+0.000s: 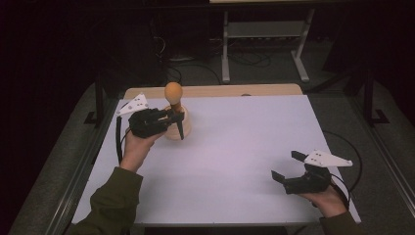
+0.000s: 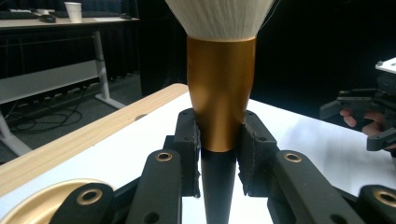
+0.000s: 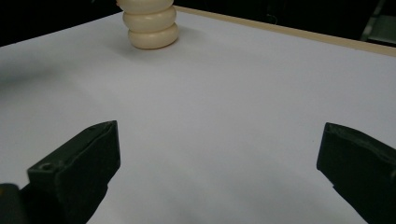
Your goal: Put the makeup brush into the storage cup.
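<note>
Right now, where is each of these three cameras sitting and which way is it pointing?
High view: fixed above the person's side, looking forward and down on the white table; both forearms, the left gripper and right gripper show.
Left gripper view: rides the left gripper, looking along jaws shut on a brush; the other hand's gripper shows far right.
Right gripper view: rides the right gripper, looking across the table between open jaws toward a cream ridged stand.
Shared: the high view also shows the brush and stand.
</note>
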The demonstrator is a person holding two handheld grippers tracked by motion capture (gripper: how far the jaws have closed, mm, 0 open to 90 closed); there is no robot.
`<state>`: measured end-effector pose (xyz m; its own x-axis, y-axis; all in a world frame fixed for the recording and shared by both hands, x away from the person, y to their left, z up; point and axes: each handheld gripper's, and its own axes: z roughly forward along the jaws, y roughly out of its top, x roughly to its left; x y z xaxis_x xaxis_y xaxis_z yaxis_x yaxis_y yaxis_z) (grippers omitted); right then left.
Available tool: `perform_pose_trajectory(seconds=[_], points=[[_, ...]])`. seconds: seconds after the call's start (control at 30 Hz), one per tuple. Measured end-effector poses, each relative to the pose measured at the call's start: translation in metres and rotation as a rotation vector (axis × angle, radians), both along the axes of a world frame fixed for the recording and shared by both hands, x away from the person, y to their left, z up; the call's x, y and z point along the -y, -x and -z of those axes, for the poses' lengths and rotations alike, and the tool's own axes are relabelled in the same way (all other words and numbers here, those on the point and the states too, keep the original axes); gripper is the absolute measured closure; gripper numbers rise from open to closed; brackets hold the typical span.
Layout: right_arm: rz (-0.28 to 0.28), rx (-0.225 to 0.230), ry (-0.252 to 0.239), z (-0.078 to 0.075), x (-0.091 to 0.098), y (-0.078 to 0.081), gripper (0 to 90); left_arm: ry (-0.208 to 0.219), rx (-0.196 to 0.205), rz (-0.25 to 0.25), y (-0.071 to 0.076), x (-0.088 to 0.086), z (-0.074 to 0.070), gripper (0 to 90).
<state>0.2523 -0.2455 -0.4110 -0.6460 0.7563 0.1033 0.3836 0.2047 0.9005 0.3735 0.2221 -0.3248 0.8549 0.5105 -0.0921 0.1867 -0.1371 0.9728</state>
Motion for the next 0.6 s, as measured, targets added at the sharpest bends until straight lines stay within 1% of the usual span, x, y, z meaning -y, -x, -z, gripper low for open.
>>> perform_pose_trajectory(seconds=[0.07,0.17,0.27,0.3,0.37,0.4,0.6], points=[[0.001,-0.004,0.000,0.000,0.000,0.000,0.0,-0.006,0.001,-0.004,-0.002,-0.001,-0.001,72.0],[-0.001,-0.006,0.001,0.001,-0.001,0.002,0.0,-0.001,0.003,-0.013,-0.006,-0.002,-0.002,72.0],[-0.002,-0.007,0.000,0.001,-0.001,0.004,0.0,-0.006,0.006,-0.023,-0.009,-0.004,-0.003,72.0],[-0.005,-0.002,0.005,0.002,0.000,0.005,0.0,-0.011,0.007,-0.028,-0.010,-0.004,-0.003,72.0],[-0.002,-0.005,0.003,0.003,0.003,0.008,0.0,-0.017,0.009,-0.031,-0.013,-0.005,-0.004,72.0],[0.002,-0.011,0.001,0.004,0.004,0.009,0.0,-0.010,0.007,-0.037,-0.015,-0.005,-0.004,72.0],[0.009,-0.009,0.004,0.005,0.009,0.011,0.0,-0.014,0.020,-0.048,-0.020,-0.005,-0.008,72.0]])
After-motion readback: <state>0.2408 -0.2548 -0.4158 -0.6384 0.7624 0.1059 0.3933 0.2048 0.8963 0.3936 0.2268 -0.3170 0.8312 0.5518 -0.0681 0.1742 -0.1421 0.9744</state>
